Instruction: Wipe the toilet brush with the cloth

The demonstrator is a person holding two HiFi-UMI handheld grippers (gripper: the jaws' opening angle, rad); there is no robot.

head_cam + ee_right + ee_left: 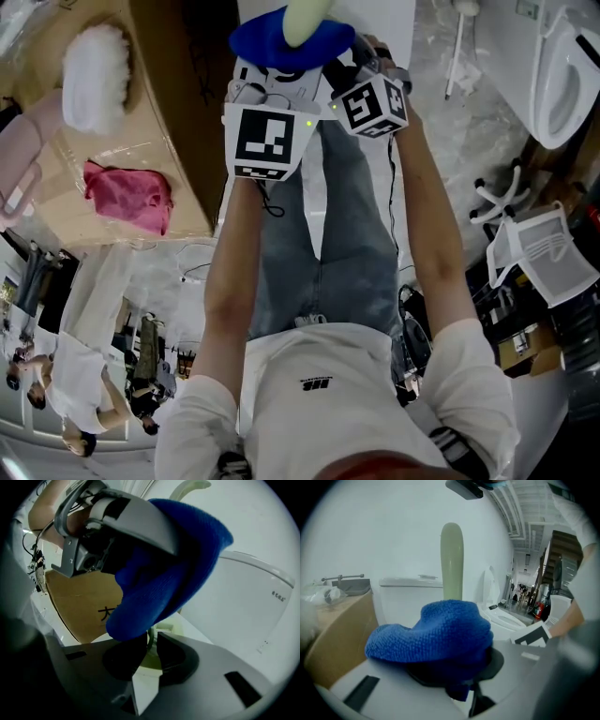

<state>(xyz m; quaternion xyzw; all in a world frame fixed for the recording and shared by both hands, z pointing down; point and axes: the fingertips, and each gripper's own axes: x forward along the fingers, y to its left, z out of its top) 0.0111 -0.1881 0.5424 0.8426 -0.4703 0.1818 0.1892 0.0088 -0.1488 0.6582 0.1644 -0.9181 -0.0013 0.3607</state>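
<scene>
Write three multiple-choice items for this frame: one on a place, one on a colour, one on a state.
1. The crumpled pink cloth lies:
A. on the brown board surface
B. in a toilet bowl
C. on the person's lap

2. The knitted cloth draped over the pale green plastic toilet brush handle is:
A. white
B. blue
C. pink

3. On the right gripper, the fingers are:
A. spread wide and empty
B. pinching the pink cloth
C. closed on the brush handle

Answers:
1 A: the head view shows it on the board at the left.
2 B: it is blue in all three views.
3 C: the right gripper view shows the thin green shaft pinched between them.
</scene>
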